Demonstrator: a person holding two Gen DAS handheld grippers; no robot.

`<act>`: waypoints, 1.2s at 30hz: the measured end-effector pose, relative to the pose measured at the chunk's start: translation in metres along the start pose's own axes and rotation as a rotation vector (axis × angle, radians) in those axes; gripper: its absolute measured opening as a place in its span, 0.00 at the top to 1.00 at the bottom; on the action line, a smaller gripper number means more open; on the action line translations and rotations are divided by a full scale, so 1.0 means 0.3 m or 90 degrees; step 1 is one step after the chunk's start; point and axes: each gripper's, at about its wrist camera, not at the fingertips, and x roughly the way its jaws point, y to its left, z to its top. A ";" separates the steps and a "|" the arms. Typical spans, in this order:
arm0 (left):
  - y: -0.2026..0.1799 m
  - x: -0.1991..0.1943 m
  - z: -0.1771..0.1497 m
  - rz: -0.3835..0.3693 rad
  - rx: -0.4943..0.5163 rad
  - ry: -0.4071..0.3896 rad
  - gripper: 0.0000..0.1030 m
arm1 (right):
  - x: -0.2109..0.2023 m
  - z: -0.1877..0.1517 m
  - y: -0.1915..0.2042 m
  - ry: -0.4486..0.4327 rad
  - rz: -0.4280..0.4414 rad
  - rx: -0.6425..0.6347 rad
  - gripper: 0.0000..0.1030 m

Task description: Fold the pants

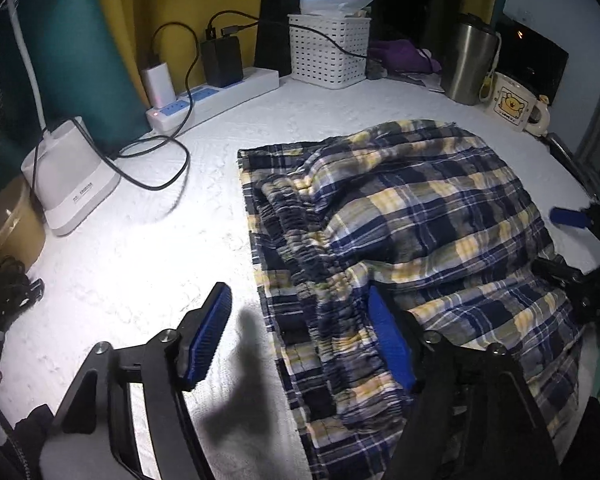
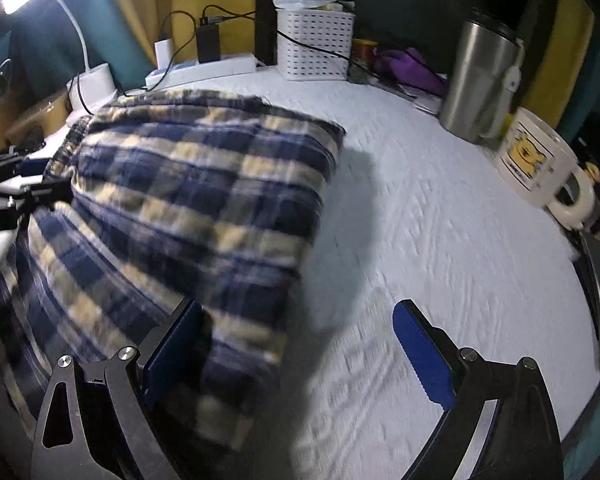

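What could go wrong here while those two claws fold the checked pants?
The pants lie bunched, so the open left gripper might pinch only one layer at the waistband. A wide sweep of the open right gripper could knock the mug or steel tumbler standing nearby.

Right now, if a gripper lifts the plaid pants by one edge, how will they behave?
Probably floppy: the plaid pants lie in soft, rumpled folds, so the fold may fall open. Likely light, since the cloth looks thin. The gathered waistband looks thicker, maybe easier to pinch.
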 end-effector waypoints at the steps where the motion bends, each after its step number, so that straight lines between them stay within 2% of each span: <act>1: 0.004 0.006 -0.003 0.002 -0.001 -0.001 0.27 | -0.008 -0.007 -0.007 0.000 -0.005 0.004 0.06; 7: 0.003 0.003 -0.004 0.013 -0.003 -0.002 0.27 | -0.052 -0.054 -0.029 -0.004 -0.018 0.023 0.06; 11: -0.001 -0.064 0.003 0.020 -0.022 -0.021 0.27 | -0.087 -0.068 -0.029 -0.010 -0.020 0.032 0.06; 16: -0.007 -0.161 -0.029 -0.017 -0.046 -0.048 0.27 | -0.139 -0.069 -0.006 -0.033 -0.004 0.034 0.06; 19: -0.022 -0.169 -0.061 -0.039 -0.053 -0.040 0.27 | -0.134 -0.080 0.021 -0.029 0.003 0.024 0.06; 26: -0.014 -0.086 -0.129 -0.030 -0.053 0.013 0.26 | -0.111 -0.121 0.039 -0.015 0.007 0.021 0.06; 36: -0.003 -0.083 -0.156 -0.013 -0.030 0.019 0.22 | -0.133 -0.180 -0.001 -0.020 0.025 0.034 0.06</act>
